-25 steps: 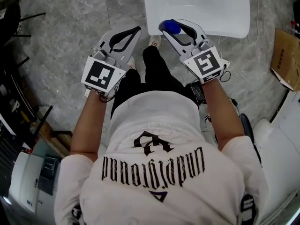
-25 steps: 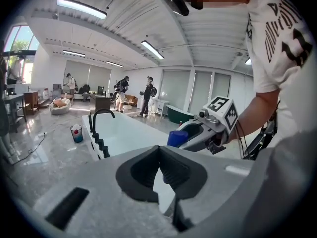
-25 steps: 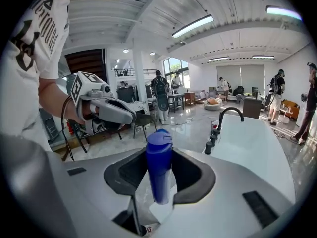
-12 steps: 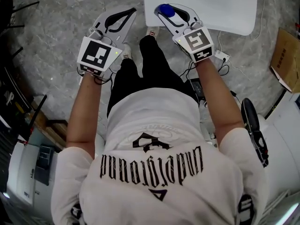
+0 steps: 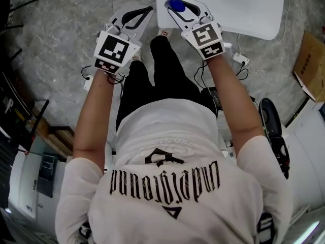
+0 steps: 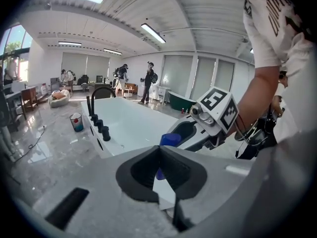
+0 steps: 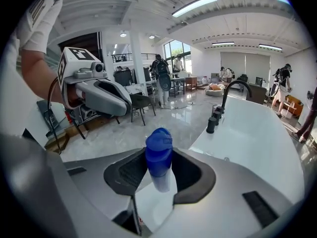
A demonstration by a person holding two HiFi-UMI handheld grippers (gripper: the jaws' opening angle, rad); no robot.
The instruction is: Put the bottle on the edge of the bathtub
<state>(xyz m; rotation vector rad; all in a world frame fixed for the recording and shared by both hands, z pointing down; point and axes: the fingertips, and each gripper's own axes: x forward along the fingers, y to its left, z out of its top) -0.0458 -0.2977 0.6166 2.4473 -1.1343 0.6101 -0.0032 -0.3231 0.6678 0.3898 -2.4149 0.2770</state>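
A bottle with a blue cap (image 5: 176, 5) and a pale body (image 7: 161, 180) stands upright between the jaws of my right gripper (image 5: 175, 4), which is shut on it. It is held over the near left corner of the white bathtub (image 5: 238, 14); whether its base touches the rim is hidden. In the right gripper view the blue cap (image 7: 158, 152) rises between the dark pads (image 7: 195, 175), with the bathtub rim (image 7: 233, 138) just beyond. My left gripper (image 5: 143, 10) hangs over the floor left of the tub, shut and empty. From the left gripper view the bottle's cap (image 6: 171, 139) shows past the closed jaws.
A black faucet (image 7: 232, 90) and several black knobs (image 6: 99, 125) stand on the tub's rim. On the marble floor are a small cup (image 6: 76, 122), cables (image 5: 238, 60) and a cardboard box (image 5: 311, 62). A chair (image 7: 139, 103) and people stand farther back.
Both grippers have moved forward towards the tub. The right one has carried the bottle left and farther over the tub's corner. Both jaws stand as before.
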